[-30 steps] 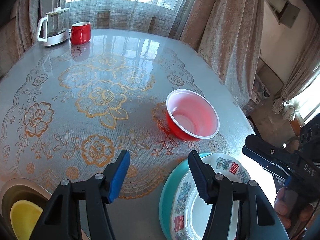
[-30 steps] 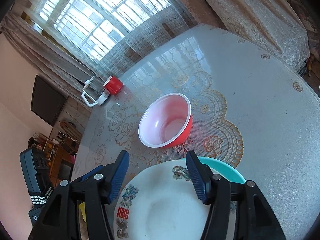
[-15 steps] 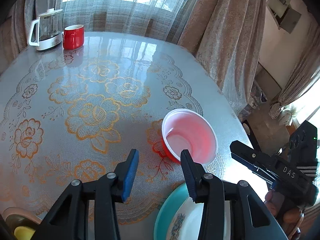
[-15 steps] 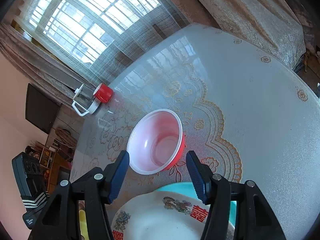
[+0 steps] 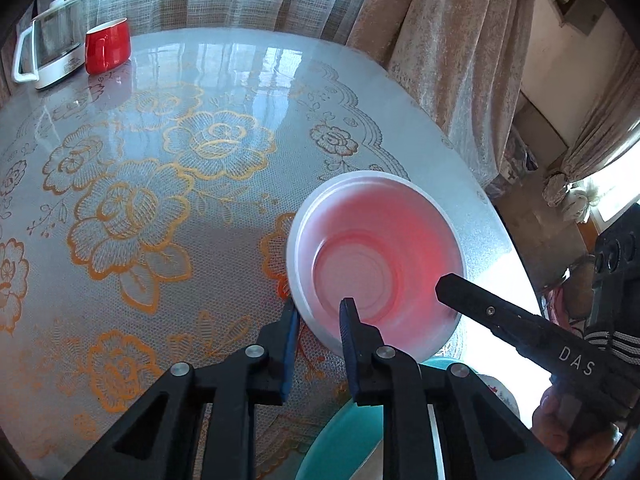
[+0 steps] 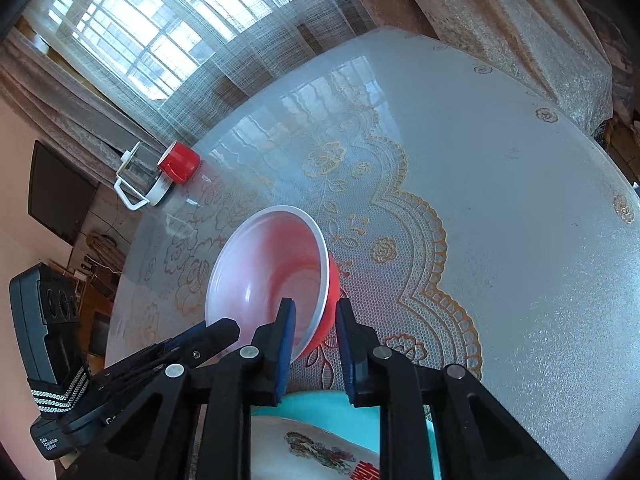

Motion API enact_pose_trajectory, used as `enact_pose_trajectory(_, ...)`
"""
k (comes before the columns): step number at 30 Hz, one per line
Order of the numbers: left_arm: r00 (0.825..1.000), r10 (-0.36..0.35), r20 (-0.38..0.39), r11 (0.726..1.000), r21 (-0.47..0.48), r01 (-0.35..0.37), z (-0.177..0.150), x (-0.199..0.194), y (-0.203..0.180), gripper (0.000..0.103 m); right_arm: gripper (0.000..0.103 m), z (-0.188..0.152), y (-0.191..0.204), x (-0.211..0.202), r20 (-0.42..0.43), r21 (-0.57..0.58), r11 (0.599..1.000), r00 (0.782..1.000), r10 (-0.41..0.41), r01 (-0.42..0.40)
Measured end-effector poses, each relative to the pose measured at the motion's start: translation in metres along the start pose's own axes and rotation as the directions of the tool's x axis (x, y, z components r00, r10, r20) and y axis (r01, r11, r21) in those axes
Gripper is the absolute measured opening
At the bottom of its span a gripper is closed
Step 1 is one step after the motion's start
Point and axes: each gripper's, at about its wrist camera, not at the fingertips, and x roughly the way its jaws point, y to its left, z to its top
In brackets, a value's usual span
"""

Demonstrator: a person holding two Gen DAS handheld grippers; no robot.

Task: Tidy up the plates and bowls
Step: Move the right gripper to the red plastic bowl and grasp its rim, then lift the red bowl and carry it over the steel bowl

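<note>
On the counter [image 5: 168, 184], each tool [image 5: 318, 318] [image 6: 314, 330] is pinching the near rim of the bowl [image 5: 376, 256], which looks light, thin and flexible.

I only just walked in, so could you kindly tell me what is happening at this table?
A person is tidying dishes with a pair of handheld tongs. Both have come in on the red bowl standing on the lace-covered table: the left tongs are clamped on its near rim, and the right tongs are closing over the rim on the other side. A patterned plate on a teal plate waits just in front.
</note>
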Motion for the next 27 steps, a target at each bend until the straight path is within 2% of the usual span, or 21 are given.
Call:
enact_pose_trajectory(3, 1.0, 0.013, 0.011, 1.0, 0.004, -0.013, -0.003, -0.004, 0.004, 0.017, 0.017, 0.0, 0.006, 0.002, 0.0, -0.024, 1.0, 1.0, 0.007, -0.007)
enact_pose_trajectory(8, 1.0, 0.03, 0.008, 0.999, -0.044, -0.029, -0.006, -0.016, 0.022, 0.017, 0.017, -0.001, 0.022, 0.011, -0.035, -0.061, 0.998, 0.999, 0.015, -0.017)
enact_pose_trajectory(11, 1.0, 0.011, -0.002, 0.995, -0.097, -0.011, -0.012, -0.025, 0.037, 0.017, 0.02, -0.001, 0.031, 0.018, -0.067, -0.054, 0.997, 0.997, 0.046, -0.049)
enact_pose_trajectory(13, 0.999, 0.042, -0.001, 0.992, -0.115, -0.042, -0.017, -0.032, 0.046, 0.015, 0.02, -0.003, 0.04, 0.022, -0.076, -0.069, 0.996, 0.995, 0.058, -0.063)
enact_pose_trajectory(15, 0.998, 0.058, -0.006, 0.989, -0.137, -0.059, -0.022, -0.038, 0.056, 0.014, 0.025, -0.005, 0.047, 0.025, -0.092, -0.077, 0.994, 0.993, 0.072, -0.079)
enact_pose_trajectory(18, 0.998, 0.062, -0.008, 0.984, -0.165, -0.062, -0.028, -0.046, 0.071, 0.013, 0.027, -0.007, 0.058, 0.026, -0.092, -0.1, 0.992, 0.993, 0.069, -0.078)
enact_pose_trajectory(20, 0.997, 0.078, 0.001, 0.982, -0.175, -0.077, -0.032, -0.05, 0.077, 0.013, 0.027, -0.008, 0.063, 0.029, -0.098, -0.105, 0.991, 0.992, 0.073, -0.084)
enact_pose_trajectory(23, 0.999, 0.051, 0.012, 0.981, -0.186, -0.048, -0.036, -0.052, 0.081, 0.013, 0.027, -0.013, 0.073, 0.031, -0.094, -0.153, 0.987, 0.995, 0.042, -0.056)
enact_pose_trajectory(27, 0.999, 0.041, 0.028, 0.986, -0.16, -0.036, -0.045, -0.057, 0.075, 0.015, 0.019, -0.018, 0.083, 0.029, -0.094, -0.184, 0.982, 0.995, 0.031, -0.048)
